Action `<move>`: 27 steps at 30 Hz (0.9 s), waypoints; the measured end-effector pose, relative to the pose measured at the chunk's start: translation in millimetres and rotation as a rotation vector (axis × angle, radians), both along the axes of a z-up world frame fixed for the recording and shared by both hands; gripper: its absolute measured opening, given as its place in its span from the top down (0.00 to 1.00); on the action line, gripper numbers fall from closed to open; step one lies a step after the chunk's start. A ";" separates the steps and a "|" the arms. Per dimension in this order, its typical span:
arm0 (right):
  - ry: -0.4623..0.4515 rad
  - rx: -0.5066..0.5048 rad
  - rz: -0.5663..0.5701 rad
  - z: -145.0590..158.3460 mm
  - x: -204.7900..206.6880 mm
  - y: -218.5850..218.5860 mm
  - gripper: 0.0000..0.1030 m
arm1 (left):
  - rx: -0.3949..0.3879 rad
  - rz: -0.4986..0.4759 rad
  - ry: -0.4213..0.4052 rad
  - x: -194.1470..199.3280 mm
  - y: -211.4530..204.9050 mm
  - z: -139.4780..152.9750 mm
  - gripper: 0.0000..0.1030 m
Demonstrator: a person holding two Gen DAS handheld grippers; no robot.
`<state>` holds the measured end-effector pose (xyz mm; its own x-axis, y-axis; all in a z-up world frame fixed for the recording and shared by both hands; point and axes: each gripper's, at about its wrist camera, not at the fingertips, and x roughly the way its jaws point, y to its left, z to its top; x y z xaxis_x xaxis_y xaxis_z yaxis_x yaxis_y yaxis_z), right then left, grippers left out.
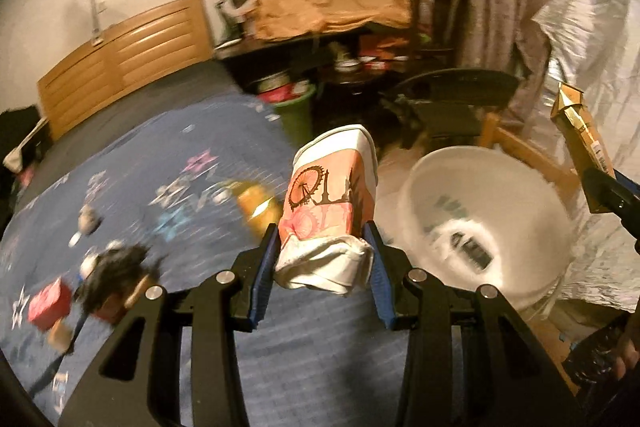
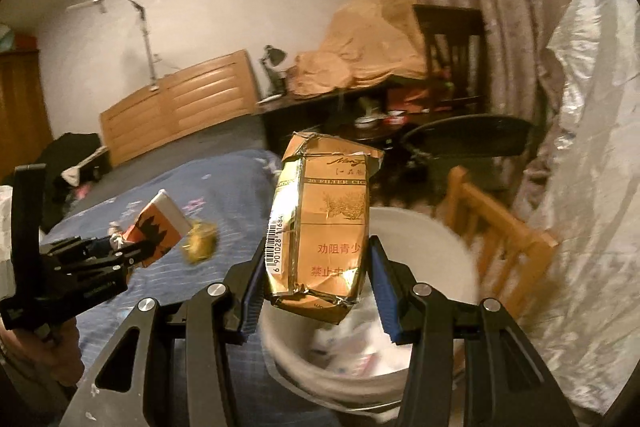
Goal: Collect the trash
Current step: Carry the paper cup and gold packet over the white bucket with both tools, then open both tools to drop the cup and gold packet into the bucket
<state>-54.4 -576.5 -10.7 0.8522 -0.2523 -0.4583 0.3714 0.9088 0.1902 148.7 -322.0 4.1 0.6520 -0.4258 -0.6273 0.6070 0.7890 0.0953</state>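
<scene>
My left gripper [image 1: 324, 247] is shut on a crushed paper cup [image 1: 328, 203], pink and white with a Ferris wheel print, held above the blue bedspread beside the white bucket [image 1: 520, 187]. My right gripper [image 2: 316, 267] is shut on a crumpled gold cigarette pack [image 2: 320, 227], held over the near rim of the white bucket [image 2: 440, 239], which holds white scraps. In the right wrist view the left gripper [image 2: 132, 251] with its cup [image 2: 160, 227] shows at left. In the left wrist view the gold pack [image 1: 580, 131] shows at far right.
On the blue bedspread [image 1: 180, 179] lie a yellow wrapper [image 1: 256, 203], a red box [image 1: 46, 303], a dark clump [image 1: 116, 267] and small white scraps. A wooden chair [image 2: 500, 239] stands behind the bucket. A silver plastic sheet [image 2: 592, 187] hangs at right. A cluttered dark desk [image 1: 340, 51] is behind.
</scene>
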 end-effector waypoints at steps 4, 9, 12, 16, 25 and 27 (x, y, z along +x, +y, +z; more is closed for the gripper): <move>0.035 -0.025 -0.051 5.1 -4.0 -38.2 0.53 | 0.000 -0.082 0.008 1.3 -44.5 1.5 0.61; 0.075 -0.059 -0.085 13.3 -4.0 -64.5 0.53 | 0.011 -0.157 0.019 -0.1 -83.2 -1.4 0.61; 0.098 -0.065 -0.091 14.7 -0.8 -77.0 0.53 | 0.018 -0.193 0.033 0.0 -103.5 -3.5 0.61; 0.116 -0.069 -0.092 15.0 3.2 -88.6 0.53 | 0.033 -0.221 0.046 -0.6 -123.1 -9.4 0.61; 0.144 -0.064 -0.074 12.6 12.2 -84.7 0.53 | 0.059 -0.254 0.062 0.1 -148.3 -20.7 0.61; 0.151 -0.056 -0.068 12.7 15.6 -84.3 0.53 | 0.063 -0.257 0.067 1.0 -150.9 -22.6 0.61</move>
<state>-38.7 -660.8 1.9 0.7549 -0.3357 -0.5634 0.4528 0.8882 0.0776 149.7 -472.9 -18.5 0.4838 -0.5305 -0.6960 0.7930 0.6022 0.0923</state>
